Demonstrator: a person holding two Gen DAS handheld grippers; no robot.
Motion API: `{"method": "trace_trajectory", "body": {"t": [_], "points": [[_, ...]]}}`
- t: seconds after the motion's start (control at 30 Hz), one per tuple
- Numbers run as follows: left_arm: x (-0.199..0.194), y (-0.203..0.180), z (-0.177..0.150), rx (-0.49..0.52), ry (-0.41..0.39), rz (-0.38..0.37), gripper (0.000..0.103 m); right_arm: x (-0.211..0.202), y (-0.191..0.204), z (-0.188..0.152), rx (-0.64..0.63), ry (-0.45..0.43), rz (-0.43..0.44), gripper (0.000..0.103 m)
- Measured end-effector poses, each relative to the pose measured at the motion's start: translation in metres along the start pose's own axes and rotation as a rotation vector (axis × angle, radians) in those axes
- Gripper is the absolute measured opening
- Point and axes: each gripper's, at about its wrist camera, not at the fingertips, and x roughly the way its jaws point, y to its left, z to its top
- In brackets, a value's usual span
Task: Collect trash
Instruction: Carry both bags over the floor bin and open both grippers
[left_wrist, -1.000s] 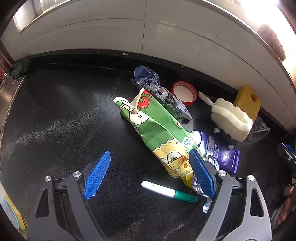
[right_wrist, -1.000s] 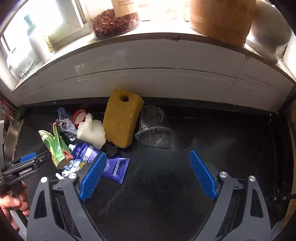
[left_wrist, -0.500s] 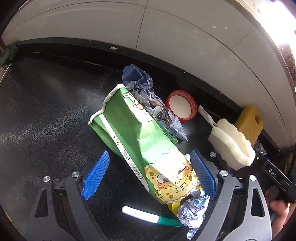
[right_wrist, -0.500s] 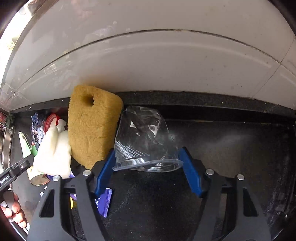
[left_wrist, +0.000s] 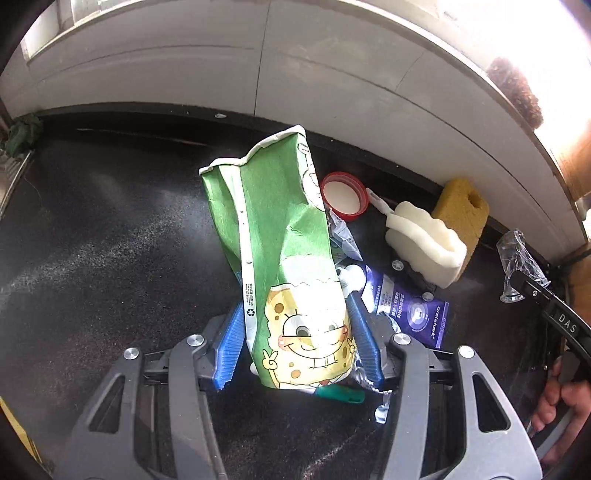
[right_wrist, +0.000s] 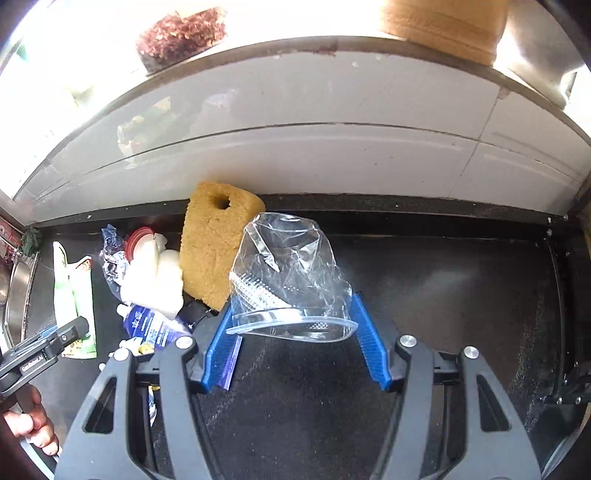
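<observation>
Both grippers have closed since half a second ago: the left gripper (left_wrist: 298, 345) now clamps its blue fingers (left_wrist: 229, 347) on the cartoon end of the green snack bag (left_wrist: 280, 258), which has swung up to stand nearly upright above the black surface (left_wrist: 110, 258), and the right gripper (right_wrist: 295, 343) pinches the crumpled clear plastic cup (right_wrist: 291, 280) by its rim, tilted with the mouth toward the camera.

Taking the yellow sponge (right_wrist: 214, 243) as the landmark: it leans against the white wall at the back of the surface. The cup sits just to its right, overlapping its edge in the right wrist view. Touching its left side is a white foam scrubber (right_wrist: 162, 273), and further left lie a red lid (right_wrist: 138, 238) and a crinkled foil wrapper (right_wrist: 112, 254). In front of the sponge, a purple toothpaste tube (left_wrist: 406, 306) lies flat. A green-capped marker (left_wrist: 340, 393) pokes out beneath the snack bag, well in front of the sponge.
</observation>
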Motion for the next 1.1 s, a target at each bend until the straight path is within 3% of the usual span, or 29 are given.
{"method": "trace_trajectory", "body": {"t": [0.2,0.6,0.9,1.1], "points": [[-0.053,-0.005,-0.020,0.059,-0.069,0.018,0.053,-0.045,0.013,-0.023,-0.030,-0.031,0.030,0.060],[-0.098,0.004,-0.081,0.086,-0.066,0.038,0.053,-0.094,0.043,-0.078,-0.092,-0.035,0.060,0.061],[-0.117,0.019,-0.098,0.066,-0.093,0.060,0.053,-0.112,0.065,-0.085,-0.127,-0.059,0.084,0.061],[-0.141,0.052,-0.111,0.018,-0.134,0.114,0.053,-0.113,0.107,-0.082,-0.216,-0.061,0.142,0.061]]}}
